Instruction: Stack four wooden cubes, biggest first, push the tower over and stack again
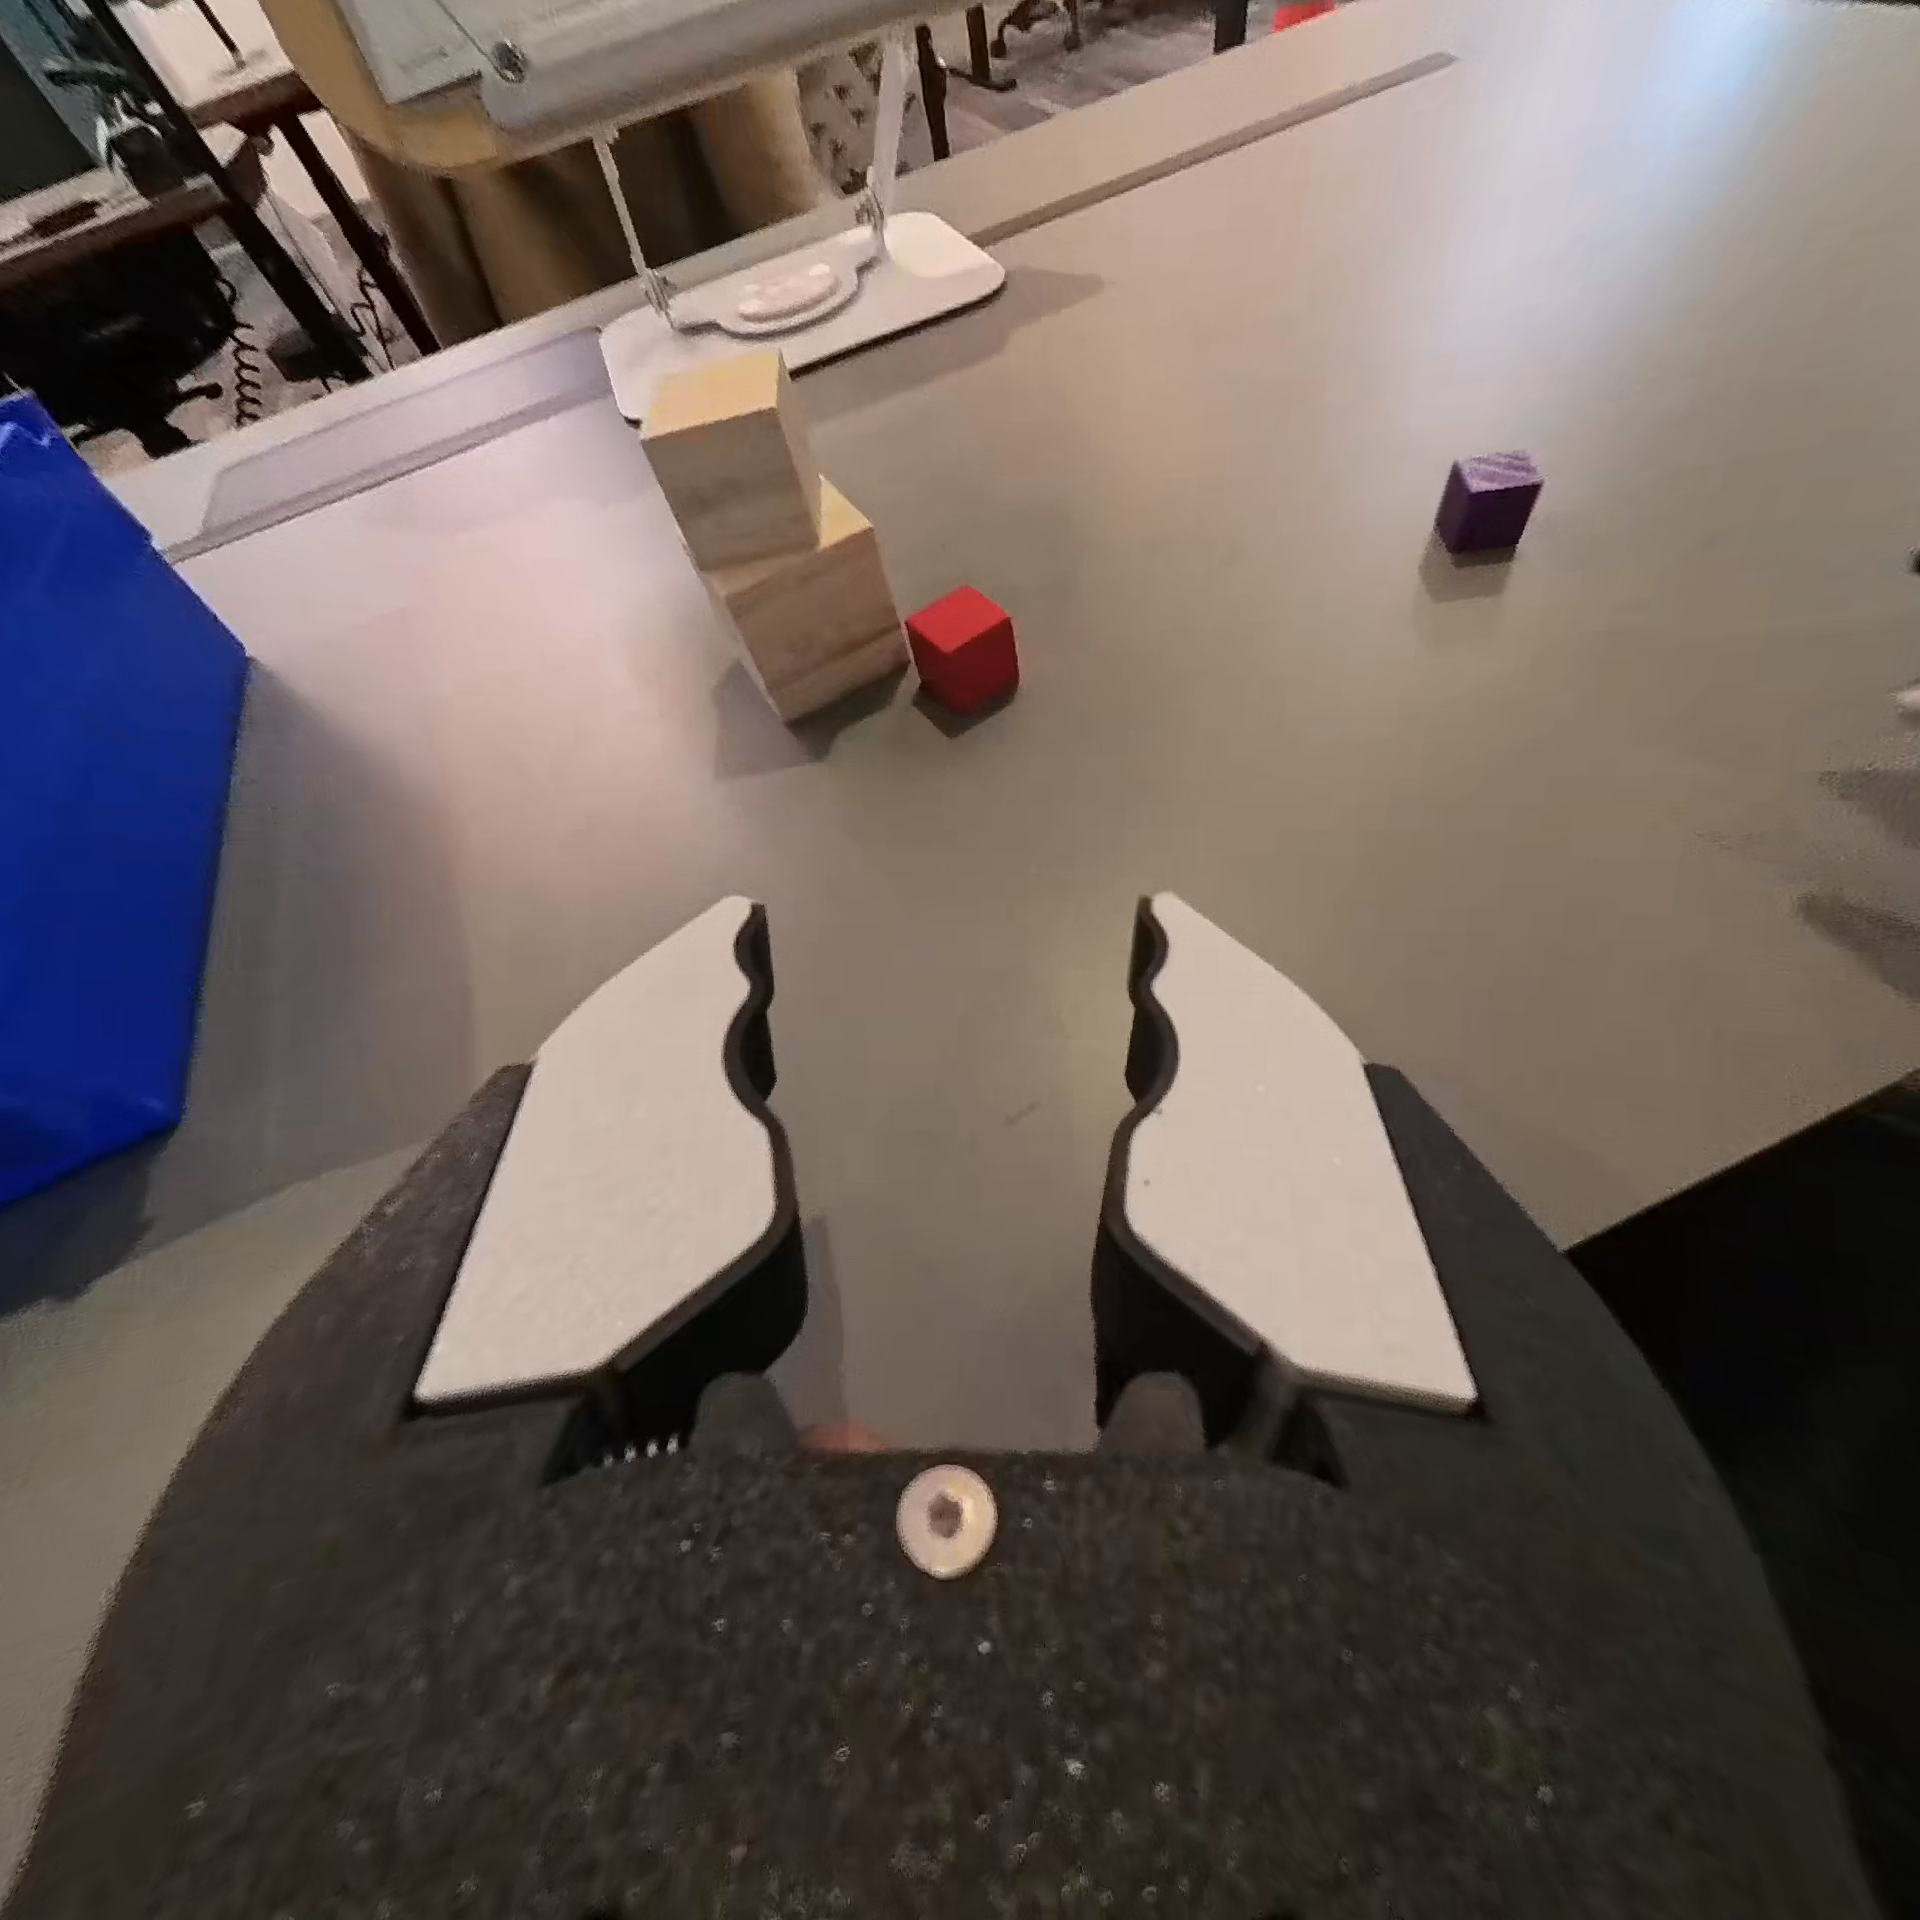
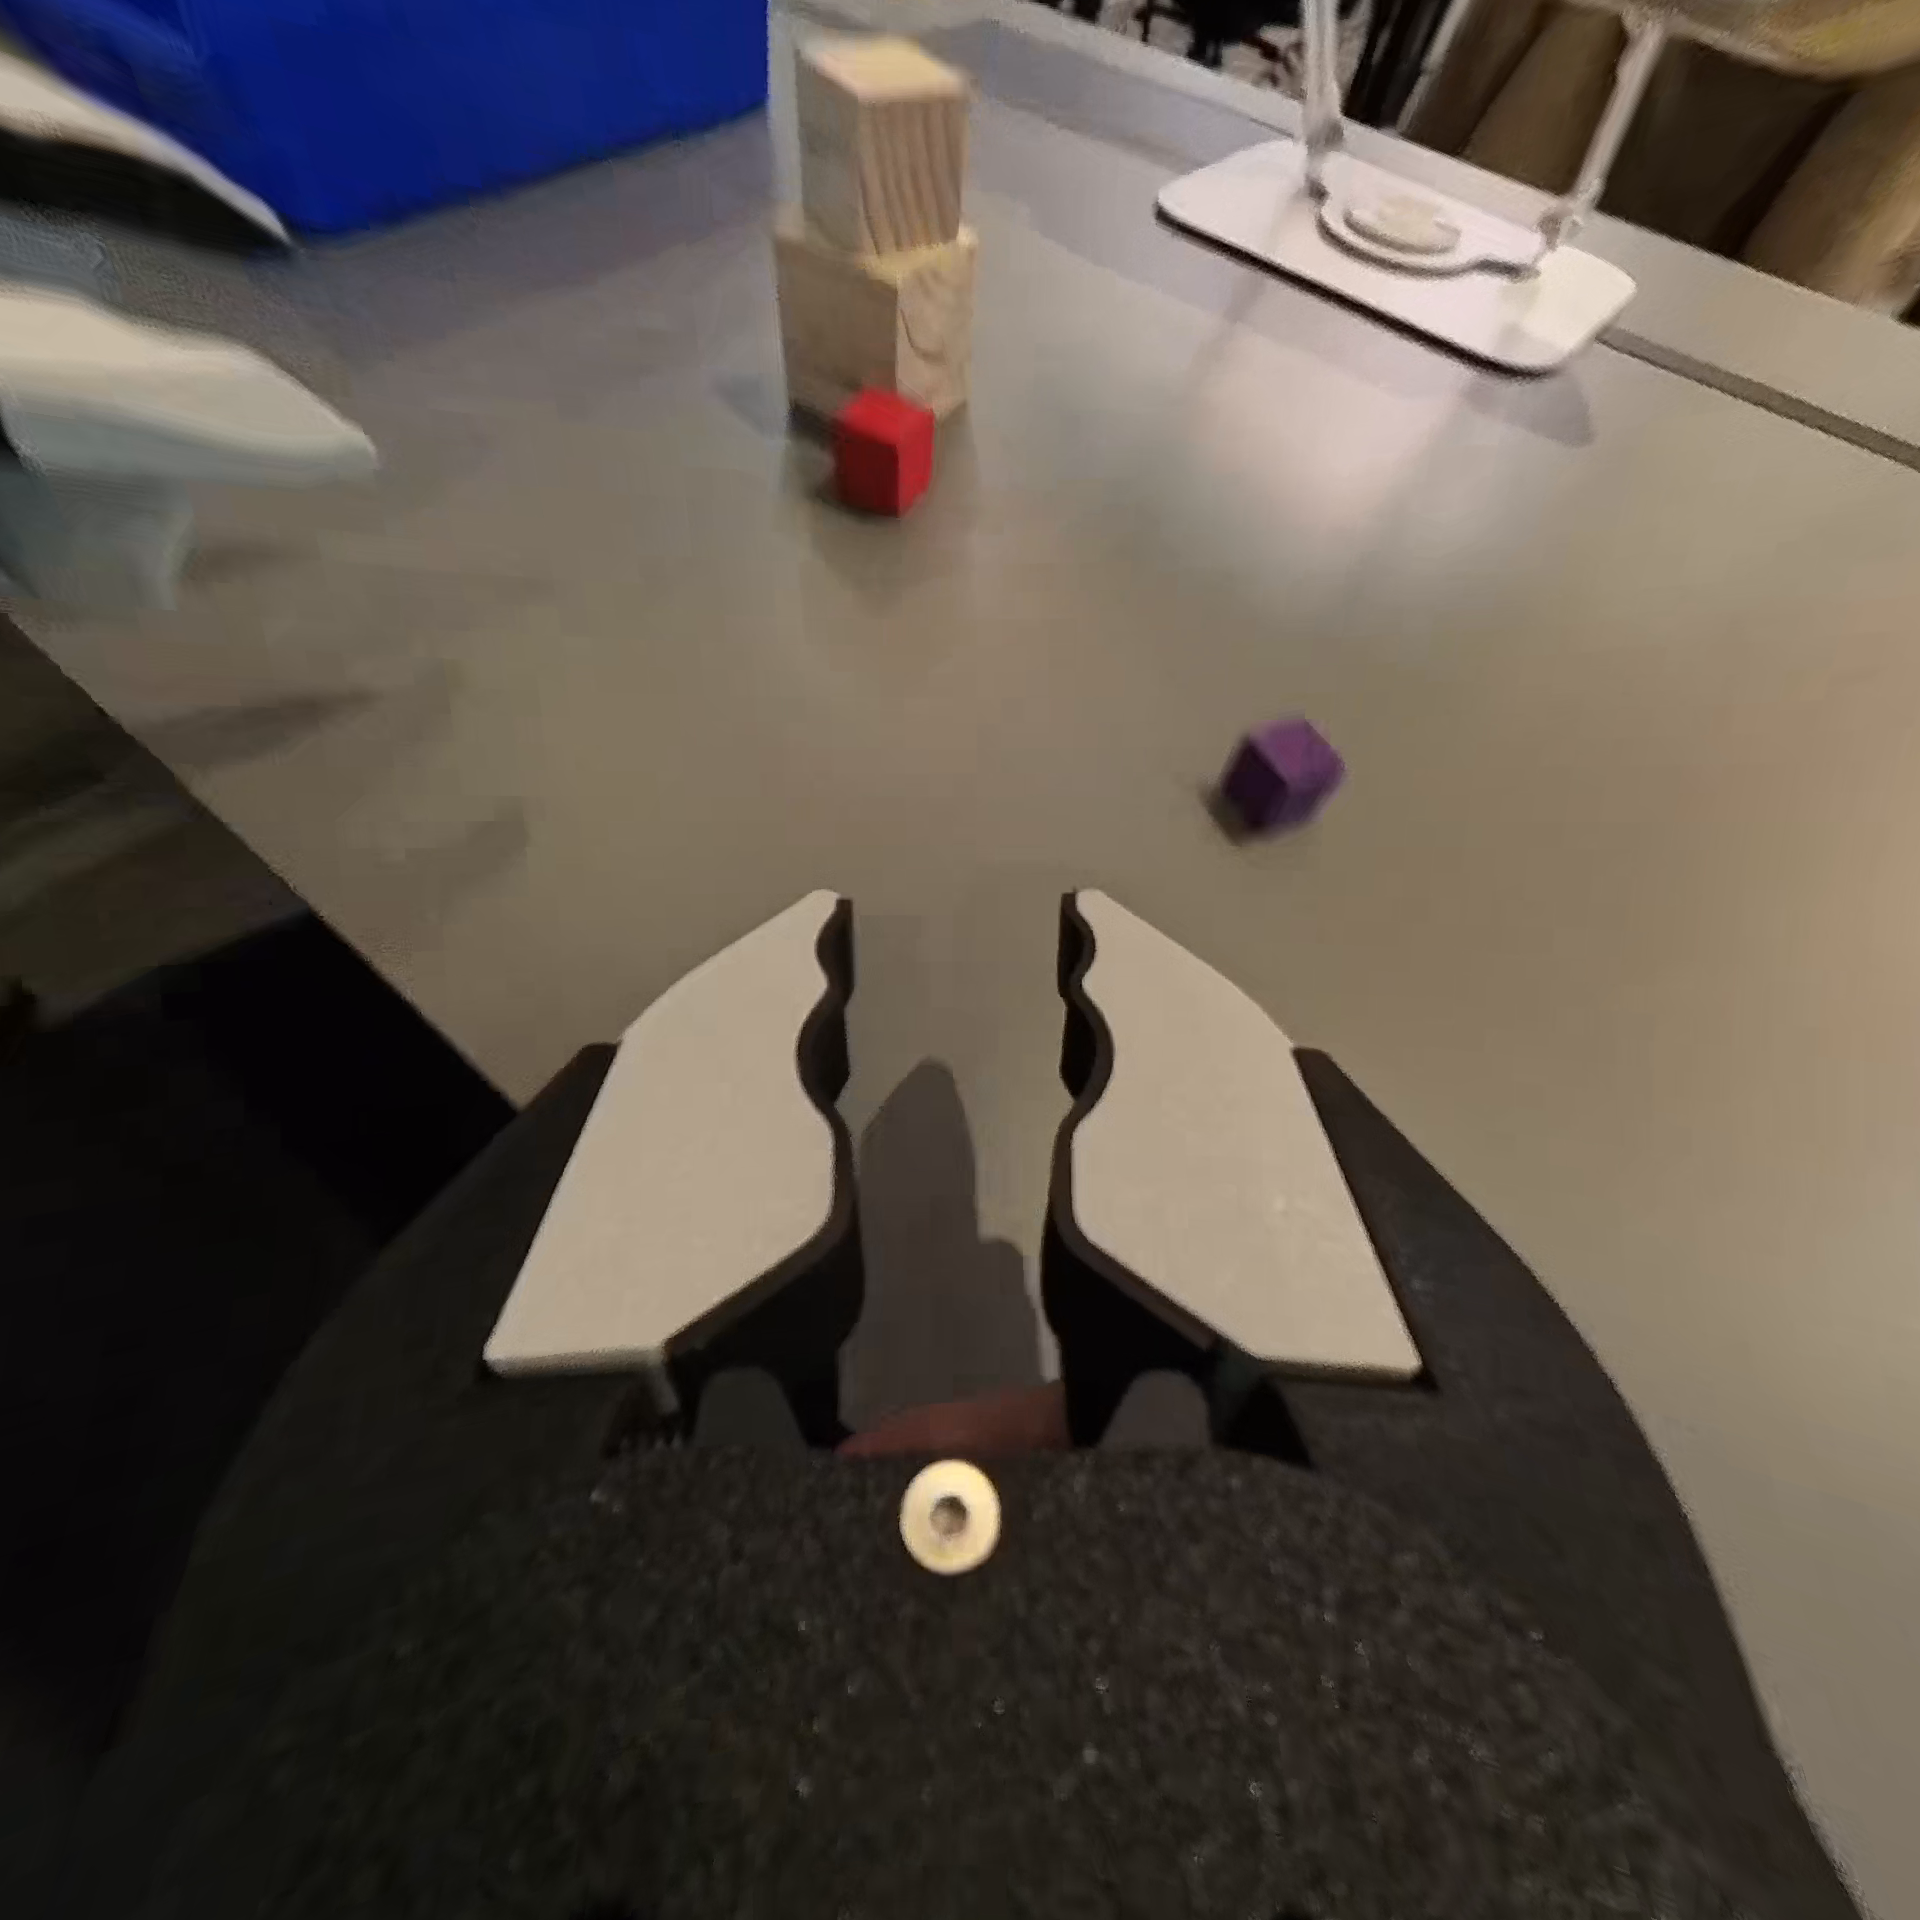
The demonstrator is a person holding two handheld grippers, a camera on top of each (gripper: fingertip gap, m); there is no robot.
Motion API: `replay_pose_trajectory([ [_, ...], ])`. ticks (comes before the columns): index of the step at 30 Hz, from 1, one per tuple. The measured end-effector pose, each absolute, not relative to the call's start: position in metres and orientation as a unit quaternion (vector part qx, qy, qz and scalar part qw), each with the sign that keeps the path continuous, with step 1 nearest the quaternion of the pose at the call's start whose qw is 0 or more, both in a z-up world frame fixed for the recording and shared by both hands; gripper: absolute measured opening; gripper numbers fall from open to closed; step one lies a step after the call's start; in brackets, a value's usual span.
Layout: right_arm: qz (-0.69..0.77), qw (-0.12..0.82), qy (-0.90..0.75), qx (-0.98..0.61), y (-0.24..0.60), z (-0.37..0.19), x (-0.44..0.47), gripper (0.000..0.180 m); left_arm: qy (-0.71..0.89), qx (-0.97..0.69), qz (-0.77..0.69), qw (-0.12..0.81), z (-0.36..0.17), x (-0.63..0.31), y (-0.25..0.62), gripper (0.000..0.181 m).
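Grey tabletop point(image 1: 1247, 727): two pale wood cubes point(image 1: 769, 530) stacked, red cube point(image 1: 961, 649) beside base, purple cube point(image 1: 1488, 504) apart. Your left tool point(image 1: 951, 920) and right tool point(image 2: 956, 920): both gaping, empty.

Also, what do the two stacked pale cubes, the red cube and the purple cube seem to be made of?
Stacked pale cubes: bare, unpainted wood; grain lines show on their faces.
Red cube: an even, opaque matt red coat, no grain showing; probably painted wood, but the core is hidden.
Purple cube: matt purple, with a ridged or streaky top; painted wood or plastic, I cannot tell which.
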State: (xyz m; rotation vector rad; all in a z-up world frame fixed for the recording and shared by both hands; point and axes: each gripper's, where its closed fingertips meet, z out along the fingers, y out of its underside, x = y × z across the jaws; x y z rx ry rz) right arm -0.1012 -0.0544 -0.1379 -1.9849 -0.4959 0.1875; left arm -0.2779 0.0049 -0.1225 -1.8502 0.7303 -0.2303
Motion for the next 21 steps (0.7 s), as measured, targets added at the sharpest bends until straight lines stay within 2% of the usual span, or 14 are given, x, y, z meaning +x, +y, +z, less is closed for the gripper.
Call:
replay_pose_trajectory([
  [4,0.088,0.492,-0.271,-0.823,-0.001,-0.11,-0.163,0.044,0.285,-0.778,-0.107,0.549,-0.114,-0.283,0.009,0.064],
  [7,0.009,0.438,-0.406,-0.802,0.053,-0.121,-0.198,0.043,0.279,-0.781,-0.113,0.548,-0.115,-0.287,0.01,0.063],
  [11,-0.011,0.327,-0.577,-0.748,0.094,-0.144,-0.216,0.047,0.285,-0.781,-0.103,0.546,-0.122,-0.292,0.011,0.062],
  [14,-0.011,0.229,-0.632,-0.74,0.11,-0.16,-0.208,0.046,0.29,-0.78,-0.104,0.545,-0.124,-0.292,0.01,0.062],
  [18,-0.002,0.154,-0.66,-0.736,0.118,-0.177,-0.202,0.045,0.305,-0.776,-0.097,0.544,-0.127,-0.292,0.006,0.062],
  [20,0.012,0.14,-0.665,-0.733,0.119,-0.184,-0.205,0.03,0.308,-0.773,-0.095,0.546,-0.126,-0.293,0.006,0.061],
  [21,0.019,0.136,-0.667,-0.733,0.119,-0.183,-0.206,0.028,0.307,-0.774,-0.098,0.545,-0.126,-0.294,0.006,0.061],
])
